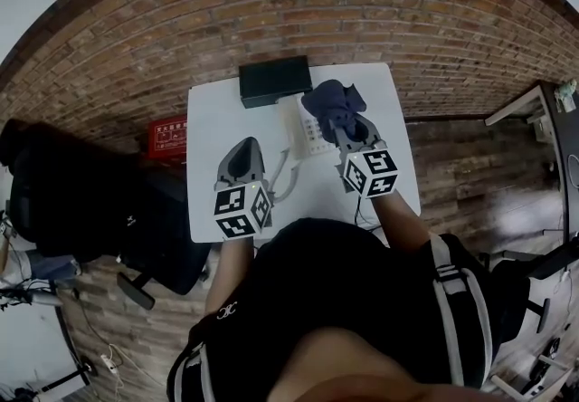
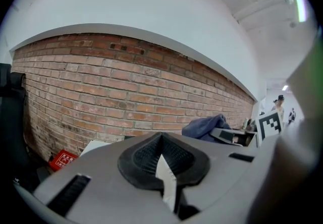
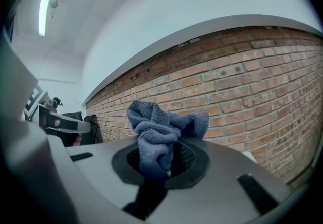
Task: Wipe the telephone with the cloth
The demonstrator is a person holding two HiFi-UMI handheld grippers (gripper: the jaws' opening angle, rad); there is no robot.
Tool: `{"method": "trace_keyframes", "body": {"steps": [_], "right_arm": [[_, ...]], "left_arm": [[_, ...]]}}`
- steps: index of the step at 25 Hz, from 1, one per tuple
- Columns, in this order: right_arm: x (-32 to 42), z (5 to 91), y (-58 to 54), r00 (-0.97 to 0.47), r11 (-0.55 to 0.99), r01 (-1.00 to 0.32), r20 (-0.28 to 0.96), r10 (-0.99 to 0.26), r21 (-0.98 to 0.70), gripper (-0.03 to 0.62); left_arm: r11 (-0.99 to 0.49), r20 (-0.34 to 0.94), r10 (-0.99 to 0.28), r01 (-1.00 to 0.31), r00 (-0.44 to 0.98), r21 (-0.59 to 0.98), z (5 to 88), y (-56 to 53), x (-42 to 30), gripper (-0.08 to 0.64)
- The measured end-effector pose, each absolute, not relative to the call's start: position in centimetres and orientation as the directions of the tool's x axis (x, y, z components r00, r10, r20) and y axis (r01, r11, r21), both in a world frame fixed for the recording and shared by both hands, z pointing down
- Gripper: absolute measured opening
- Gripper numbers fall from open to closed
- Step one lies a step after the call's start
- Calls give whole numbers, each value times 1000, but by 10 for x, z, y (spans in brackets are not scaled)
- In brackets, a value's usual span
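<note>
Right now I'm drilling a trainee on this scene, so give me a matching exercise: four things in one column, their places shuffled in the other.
Things: 1 cloth; 2 telephone; 3 black box; 4 red box.
Places: A at the table's far edge; B on the floor beside the table; C in the right gripper's jaws; D on the table, by the right gripper.
Pairs: 1-C; 2-D; 3-A; 4-B.

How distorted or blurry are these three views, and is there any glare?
Head view: heavy fisheye curves the brick wall around the white table. Left gripper view: the same wall bows, and the right edge is smeared. Right gripper view: the cloth is sharp; the ceiling light glares at upper left.
</note>
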State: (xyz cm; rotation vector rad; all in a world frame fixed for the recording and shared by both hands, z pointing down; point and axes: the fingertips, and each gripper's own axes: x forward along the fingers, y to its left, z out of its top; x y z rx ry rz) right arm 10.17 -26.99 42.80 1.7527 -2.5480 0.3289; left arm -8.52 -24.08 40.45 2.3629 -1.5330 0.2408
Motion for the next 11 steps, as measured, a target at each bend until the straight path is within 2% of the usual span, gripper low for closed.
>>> {"method": "trace_keyframes", "body": {"steps": [11], "right_arm": [[90, 417, -274, -337, 324, -940, 135, -932, -105, 29]], "left_arm": [[-389, 312, -846, -900, 433, 194, 408, -250, -103, -3]]}}
